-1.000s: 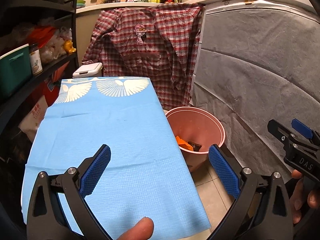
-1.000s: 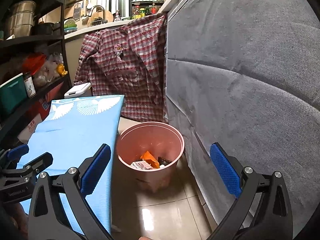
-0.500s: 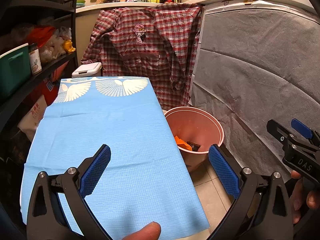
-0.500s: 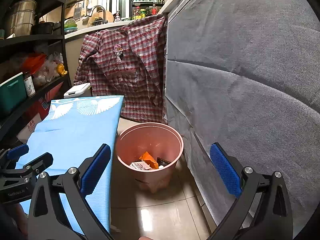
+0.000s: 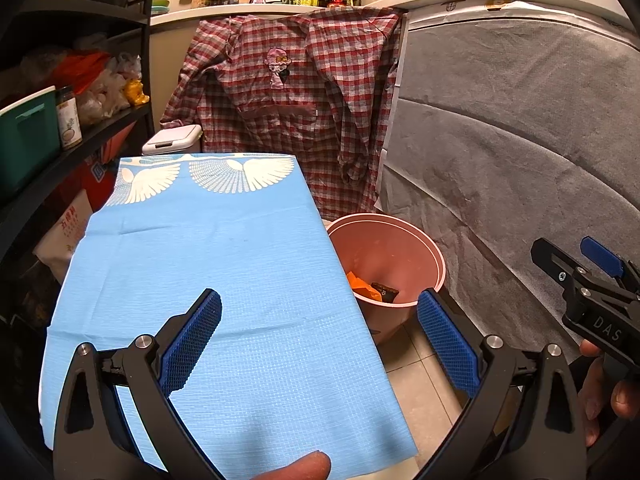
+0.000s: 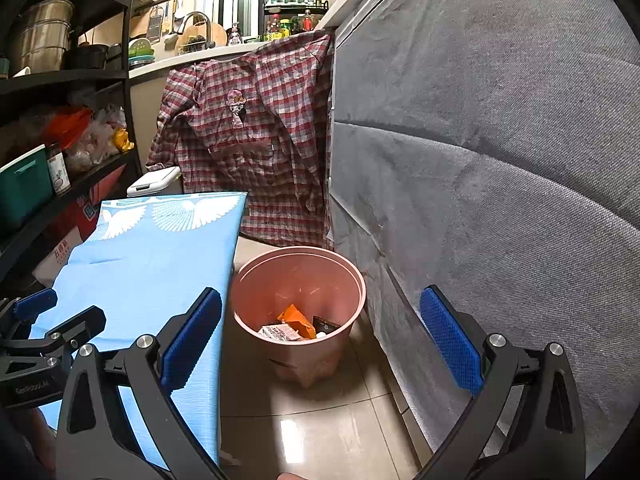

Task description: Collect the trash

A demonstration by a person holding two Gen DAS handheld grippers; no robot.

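Note:
A pink trash bin (image 6: pixel 300 280) stands on the tiled floor beside the table covered by a blue cloth (image 5: pixel 208 264). Inside it lie an orange wrapper (image 6: pixel 295 317), a white printed packet (image 6: pixel 280 333) and a dark packet (image 6: pixel 326 324). The bin also shows in the left wrist view (image 5: pixel 394 248). My left gripper (image 5: pixel 318 340) is open and empty over the cloth's near right edge. My right gripper (image 6: pixel 320 340) is open and empty, above the floor in front of the bin. No trash shows on the cloth.
A plaid shirt (image 5: pixel 296 104) hangs from the counter behind the table. A grey fabric cover (image 6: pixel 500 160) fills the right side. Black shelves (image 5: pixel 80 128) with a green box and jars stand left. A white lidded bin (image 5: pixel 172 140) sits behind the table.
Both views have shifted only slightly; the bin and cloth sit a little further left and up. Both grippers stay open.

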